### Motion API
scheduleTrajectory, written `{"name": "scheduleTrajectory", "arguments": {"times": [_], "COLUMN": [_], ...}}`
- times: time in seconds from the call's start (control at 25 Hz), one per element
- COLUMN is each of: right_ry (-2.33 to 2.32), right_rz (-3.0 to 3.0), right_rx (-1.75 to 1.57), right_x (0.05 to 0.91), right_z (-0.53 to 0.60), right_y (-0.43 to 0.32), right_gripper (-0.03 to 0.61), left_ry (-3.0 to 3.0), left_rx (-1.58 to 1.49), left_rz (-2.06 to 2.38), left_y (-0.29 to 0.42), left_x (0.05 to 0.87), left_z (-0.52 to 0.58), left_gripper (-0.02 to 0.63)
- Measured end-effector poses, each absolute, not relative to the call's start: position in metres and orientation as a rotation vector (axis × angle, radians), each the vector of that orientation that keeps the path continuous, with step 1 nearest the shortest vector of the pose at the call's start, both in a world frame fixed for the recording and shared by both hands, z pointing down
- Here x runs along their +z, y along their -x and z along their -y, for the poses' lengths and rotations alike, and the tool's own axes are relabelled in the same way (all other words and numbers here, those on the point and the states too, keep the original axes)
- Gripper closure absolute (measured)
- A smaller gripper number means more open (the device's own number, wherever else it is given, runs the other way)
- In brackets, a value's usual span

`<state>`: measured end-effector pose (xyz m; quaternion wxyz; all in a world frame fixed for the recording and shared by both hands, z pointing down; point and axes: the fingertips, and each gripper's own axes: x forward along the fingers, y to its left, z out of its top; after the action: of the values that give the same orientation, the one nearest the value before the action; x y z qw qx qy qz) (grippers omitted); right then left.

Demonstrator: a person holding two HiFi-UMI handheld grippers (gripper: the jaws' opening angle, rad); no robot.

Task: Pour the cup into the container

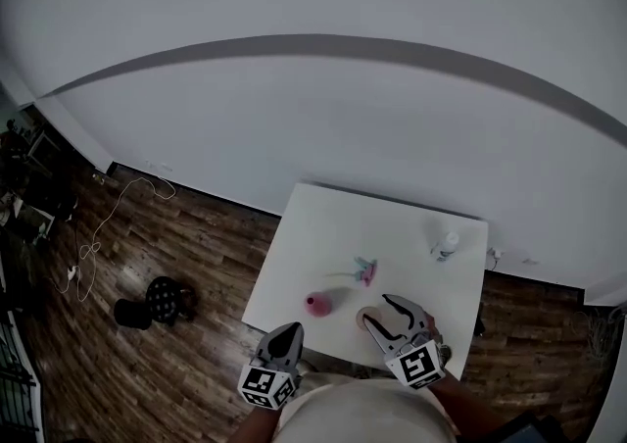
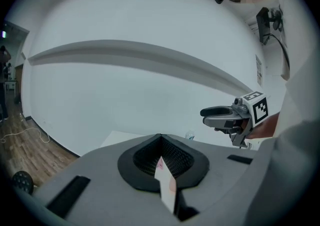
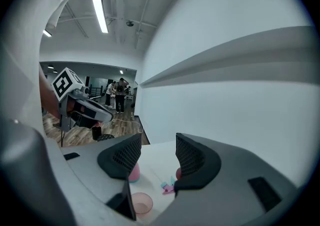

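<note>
My left tool (image 1: 287,331) is pinched fully closed with nothing in it, its black pads meeting. My right tool (image 3: 157,145) has its jaws a moderate way apart and is empty too. Both hang over the near edge of the white desk (image 1: 323,235). The pink cup (image 1: 316,305) stands upright on the desk between the two tools, untouched. Just beside it sits the clear pink container (image 3: 141,203), below my right tool's jaws. Small blue and pink pieces (image 1: 364,270) lie farther back, and a small white bottle (image 1: 448,243) stands near the far right corner.
</note>
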<state>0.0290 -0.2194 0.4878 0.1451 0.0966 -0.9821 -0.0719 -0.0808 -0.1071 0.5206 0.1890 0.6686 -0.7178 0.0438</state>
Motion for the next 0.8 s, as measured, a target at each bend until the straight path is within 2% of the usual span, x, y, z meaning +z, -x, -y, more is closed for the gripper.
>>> {"name": "scheduleTrajectory", "arguments": {"times": [0.4, 0.8], "right_ry": [-0.274, -0.244], "right_rz": [2.853, 2.768], "right_rx": [-0.26, -0.262], "right_x": [0.483, 0.542], "right_z": [0.202, 0.195], "right_y": [-0.032, -0.038], "right_gripper": [0.356, 0.357], "left_ry": [-1.856, -1.772], "left_rx": [0.15, 0.174], "left_rz": [2.049, 2.022], "left_y": [0.072, 0.069], "left_x": [0.526, 0.566], "left_z": [0.093, 0.084], "left_gripper": [0.603, 0.603]}}
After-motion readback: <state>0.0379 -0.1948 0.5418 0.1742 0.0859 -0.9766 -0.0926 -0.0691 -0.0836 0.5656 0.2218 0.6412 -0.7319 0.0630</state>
